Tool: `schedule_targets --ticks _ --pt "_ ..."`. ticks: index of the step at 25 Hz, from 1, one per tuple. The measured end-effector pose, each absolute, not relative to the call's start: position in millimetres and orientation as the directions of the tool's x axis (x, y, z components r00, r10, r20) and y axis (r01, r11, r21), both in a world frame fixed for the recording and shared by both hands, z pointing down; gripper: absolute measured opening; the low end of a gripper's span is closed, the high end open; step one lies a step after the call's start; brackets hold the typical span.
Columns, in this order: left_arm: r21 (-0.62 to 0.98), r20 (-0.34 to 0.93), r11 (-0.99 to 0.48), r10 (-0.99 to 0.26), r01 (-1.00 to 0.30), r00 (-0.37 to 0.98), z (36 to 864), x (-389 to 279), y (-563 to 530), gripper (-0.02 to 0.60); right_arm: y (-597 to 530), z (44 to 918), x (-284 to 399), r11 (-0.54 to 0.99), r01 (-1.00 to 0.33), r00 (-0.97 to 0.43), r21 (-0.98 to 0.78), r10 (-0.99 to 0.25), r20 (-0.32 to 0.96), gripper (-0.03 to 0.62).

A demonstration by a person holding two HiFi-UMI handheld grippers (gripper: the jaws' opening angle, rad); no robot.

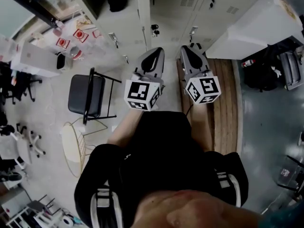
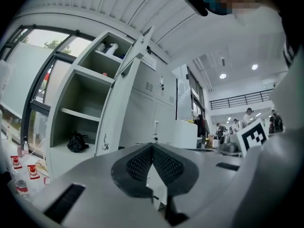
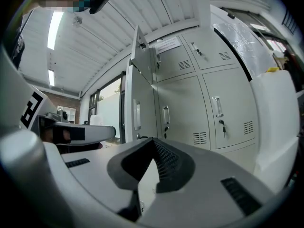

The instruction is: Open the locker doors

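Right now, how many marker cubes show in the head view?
2. One cube is on the left gripper, the other cube on the right gripper, side by side. None seems hidden.

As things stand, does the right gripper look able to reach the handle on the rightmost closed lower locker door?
Probably yes: nothing stands between the right gripper and that handle, though its jaws are shut and empty and must open to grasp it.

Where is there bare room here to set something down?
Free: the shelf above the black bag in the open locker, and the wooden bench before the closed lockers. Crowded: the top shelf with bottles, left of the black chair.
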State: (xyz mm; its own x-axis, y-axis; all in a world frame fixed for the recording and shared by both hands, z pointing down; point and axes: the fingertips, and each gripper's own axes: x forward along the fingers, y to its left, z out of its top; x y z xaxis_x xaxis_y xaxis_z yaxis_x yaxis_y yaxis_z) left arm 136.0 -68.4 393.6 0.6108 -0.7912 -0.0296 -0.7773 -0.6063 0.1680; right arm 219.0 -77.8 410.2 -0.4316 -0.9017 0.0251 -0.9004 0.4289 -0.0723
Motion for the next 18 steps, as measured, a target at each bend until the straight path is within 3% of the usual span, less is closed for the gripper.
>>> schedule_targets --ticks 11,15,18 --pt "0.198 0.039 -0.587 -0.795 -0.785 0.605 410.6 154.6 -68.9 0.009 -82.0 422.1 271.4 0.32 -0.947 -0.322 -0.042 -0.942 0.097 0.018" --pt "0.203 0.067 -0.598 -0.781 -0.775 0.62 420.2 159.1 -73.4 0.009 -78.8 428.8 279.7 0.206 -0.964 -0.181 0.169 -0.972 0.15 0.018" --pt "0.191 0.073 -0.616 -0.768 -0.764 0.637 421.5 170.1 -83.2 0.009 -80.2 425.7 284.9 0.184 -0.963 -0.156 0.197 -0.976 0.151 0.018"
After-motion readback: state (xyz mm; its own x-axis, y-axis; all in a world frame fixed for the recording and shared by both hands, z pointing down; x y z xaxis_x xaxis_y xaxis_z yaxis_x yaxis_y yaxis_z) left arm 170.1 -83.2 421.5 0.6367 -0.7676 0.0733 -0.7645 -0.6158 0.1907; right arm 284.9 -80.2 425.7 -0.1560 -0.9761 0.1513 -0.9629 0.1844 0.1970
